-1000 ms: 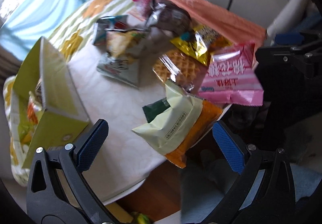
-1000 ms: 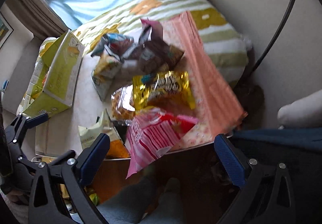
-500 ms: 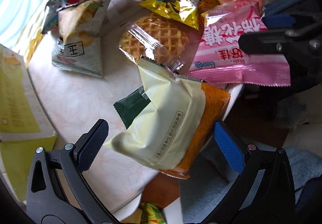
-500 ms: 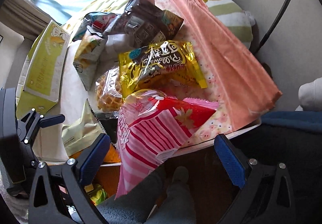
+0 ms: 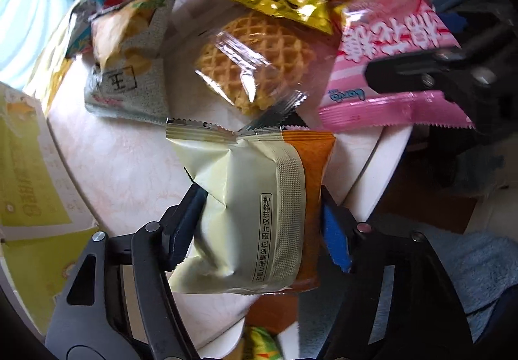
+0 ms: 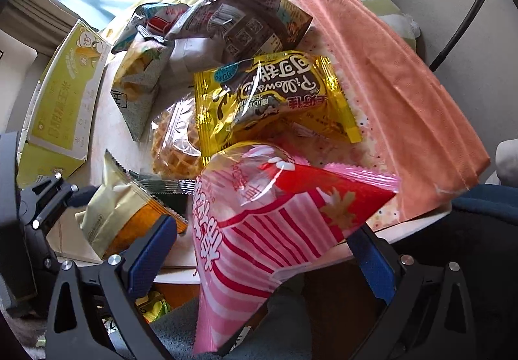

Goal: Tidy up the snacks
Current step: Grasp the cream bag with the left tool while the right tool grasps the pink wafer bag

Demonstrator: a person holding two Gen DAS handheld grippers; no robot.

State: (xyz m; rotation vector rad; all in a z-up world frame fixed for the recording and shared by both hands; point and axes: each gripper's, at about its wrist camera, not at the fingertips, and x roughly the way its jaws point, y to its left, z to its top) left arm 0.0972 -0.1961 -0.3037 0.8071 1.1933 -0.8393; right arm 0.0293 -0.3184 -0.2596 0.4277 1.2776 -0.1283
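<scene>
On the table [image 5: 123, 166] we count seven snack packets heaped toward its near edge, plus one green box [image 6: 64, 94] along the left edge and a folded salmon cloth [image 6: 398, 94] along the right edge.

The packets: a cream packet [image 5: 246, 214] at the near edge, a pink packet [image 6: 268, 230] overhanging the near edge, a clear-wrapped waffle [image 5: 255, 62] behind them, a gold packet [image 6: 275, 101] partly over the waffle, a grey chip bag [image 5: 129, 69] to the left of the waffle, a brown bag [image 6: 239, 23] at the far side, and a teal-and-red packet [image 6: 152, 17] beside it. A dark green wrapper edge [image 6: 162, 188] peeks out under the cream packet; we cannot tell what it belongs to.

Our left gripper [image 5: 259, 224] has the cream packet between its pads, one on each side, and the jaws are closing on it; the pads [image 5: 191, 217] press into the wrapper, which creases at the left pad. The waffle's wrapper end touches the cream packet's top seal, and the pink packet lies just right of it.

Our right gripper [image 6: 259, 250] stands spread wide, with the pink packet's lower half between its fingers, touching neither pad as far as we can see. The gold packet lies against the pink packet's far end.
</scene>
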